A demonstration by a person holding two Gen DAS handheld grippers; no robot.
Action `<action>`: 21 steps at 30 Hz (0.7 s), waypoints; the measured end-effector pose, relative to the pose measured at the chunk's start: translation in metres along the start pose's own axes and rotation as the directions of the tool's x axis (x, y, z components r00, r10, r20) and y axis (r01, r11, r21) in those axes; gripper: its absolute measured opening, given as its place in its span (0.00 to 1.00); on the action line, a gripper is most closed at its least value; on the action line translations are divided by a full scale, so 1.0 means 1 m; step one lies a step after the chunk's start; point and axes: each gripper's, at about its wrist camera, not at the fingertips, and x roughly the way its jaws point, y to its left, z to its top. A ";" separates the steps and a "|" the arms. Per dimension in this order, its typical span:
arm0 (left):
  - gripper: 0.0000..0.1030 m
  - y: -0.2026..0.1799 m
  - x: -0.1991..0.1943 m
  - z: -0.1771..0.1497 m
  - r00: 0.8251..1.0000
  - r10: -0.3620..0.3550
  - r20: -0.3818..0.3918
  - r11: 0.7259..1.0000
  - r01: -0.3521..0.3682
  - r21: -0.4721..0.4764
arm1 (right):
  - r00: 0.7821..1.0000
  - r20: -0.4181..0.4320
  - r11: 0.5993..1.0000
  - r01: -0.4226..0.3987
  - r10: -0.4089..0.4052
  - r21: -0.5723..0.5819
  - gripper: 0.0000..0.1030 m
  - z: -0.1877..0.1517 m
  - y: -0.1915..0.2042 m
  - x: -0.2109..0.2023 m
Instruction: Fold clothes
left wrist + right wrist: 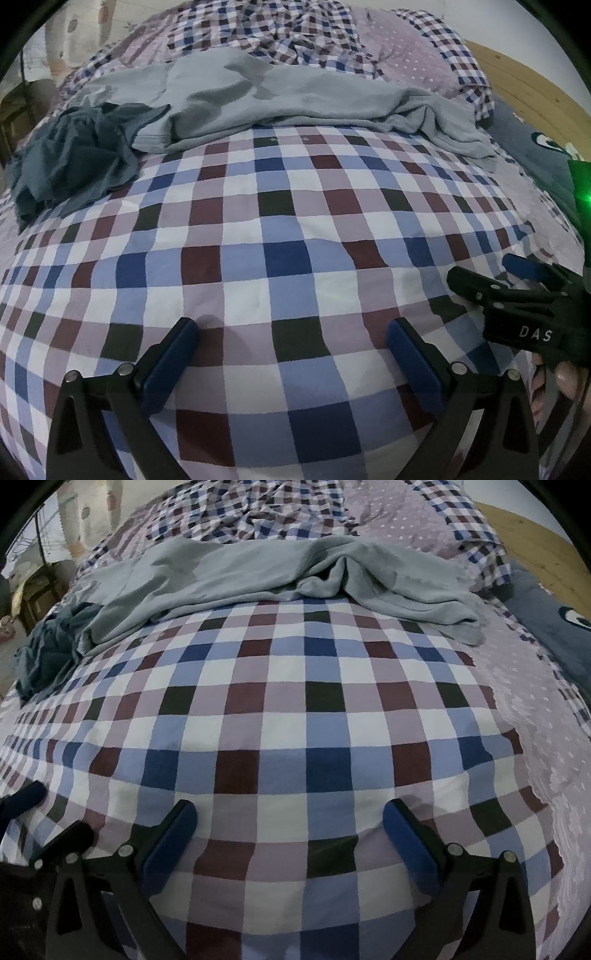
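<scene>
While both tools gape, bare checked bedspread (295,229) fronts grey garment (280,99).

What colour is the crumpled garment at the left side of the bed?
Dark grey-blue garment, clearest in the left wrist view.

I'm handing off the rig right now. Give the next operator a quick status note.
Left gripper: open, empty, low over the checked bedspread.
Right gripper: open, empty, beside the left.
Light grey garment: rumpled across the far side of the bed.
Dark blue garment: crumpled at far left, next to the grey one.
Done: nothing folded.
Left: fold both garments.
</scene>
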 end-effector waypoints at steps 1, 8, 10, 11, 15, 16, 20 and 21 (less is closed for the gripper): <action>1.00 0.001 0.001 0.001 1.000 -0.007 -0.005 1.000 0.007 0.006 | 1.000 -0.003 1.000 -0.010 0.010 -0.006 1.00 0.000 -0.001 0.000; 1.00 0.008 0.000 0.006 0.994 -0.096 -0.042 0.992 0.099 0.076 | 1.000 -0.008 0.999 -0.024 0.024 -0.028 1.00 0.001 -0.002 0.000; 1.00 0.011 -0.002 0.006 0.992 -0.121 -0.043 0.989 0.124 0.082 | 1.000 -0.010 0.999 -0.018 0.017 -0.033 1.00 0.002 -0.002 0.000; 1.00 0.012 -0.003 0.006 0.991 -0.128 -0.042 0.988 0.131 0.084 | 1.000 -0.010 0.999 -0.015 0.015 -0.034 1.00 0.002 -0.002 0.000; 1.00 0.017 -0.007 0.007 0.989 -0.144 -0.036 0.985 0.147 0.086 | 1.000 -0.009 0.999 -0.011 0.010 -0.038 1.00 0.002 -0.001 -0.001; 1.00 0.017 -0.008 0.007 0.989 -0.145 -0.033 0.985 0.147 0.088 | 1.000 -0.007 0.999 -0.010 0.010 -0.039 1.00 0.002 -0.001 -0.001; 1.00 0.024 -0.011 0.009 0.988 -0.154 -0.018 0.985 0.155 0.069 | 1.000 0.005 0.999 -0.013 0.013 -0.039 1.00 0.003 0.001 -0.002; 1.00 0.028 -0.013 0.010 0.987 -0.161 -0.008 0.986 0.161 0.052 | 1.000 0.011 0.999 -0.018 0.018 -0.038 1.00 0.004 0.001 -0.002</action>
